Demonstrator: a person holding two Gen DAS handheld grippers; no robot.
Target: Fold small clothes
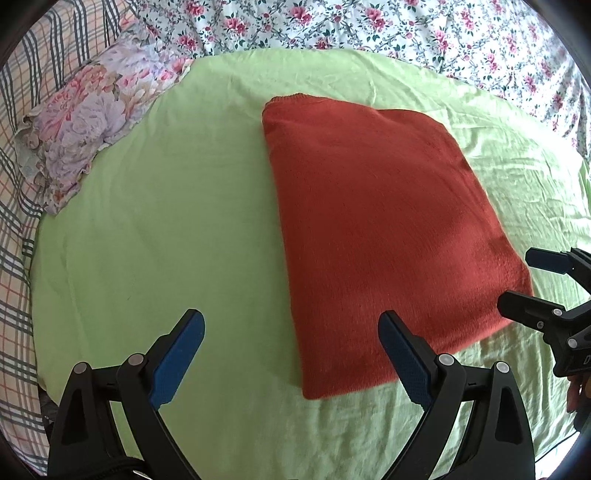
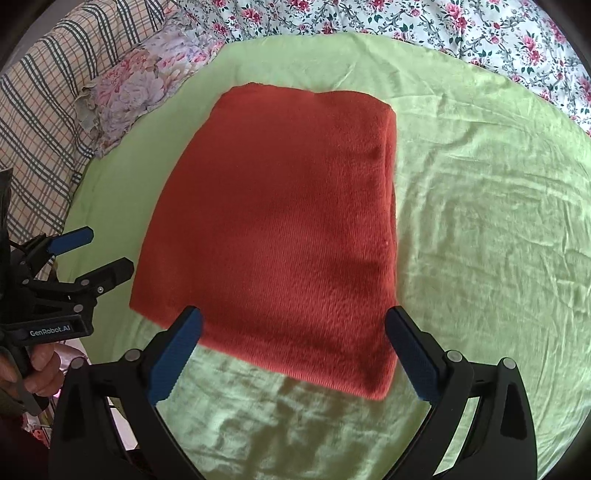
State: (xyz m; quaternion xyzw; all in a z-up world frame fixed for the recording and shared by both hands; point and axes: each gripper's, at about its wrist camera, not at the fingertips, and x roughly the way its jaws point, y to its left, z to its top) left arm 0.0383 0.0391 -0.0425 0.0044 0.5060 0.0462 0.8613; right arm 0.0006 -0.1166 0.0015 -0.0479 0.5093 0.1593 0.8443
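A rust-red knitted garment (image 1: 373,229) lies folded into a thick rectangle on a light green sheet (image 1: 166,236); it also shows in the right wrist view (image 2: 280,229). My left gripper (image 1: 291,325) is open and empty, hovering over the garment's near left corner. My right gripper (image 2: 293,321) is open and empty above the garment's near edge. Each gripper also shows in the other's view: the right gripper (image 1: 517,280) at the garment's right corner, the left gripper (image 2: 103,251) at its left side.
A floral pillow (image 1: 85,122) lies at the far left on a plaid blanket (image 1: 18,258). A floral bedsheet (image 1: 369,26) runs along the back. The green sheet (image 2: 480,240) is wrinkled to the right of the garment.
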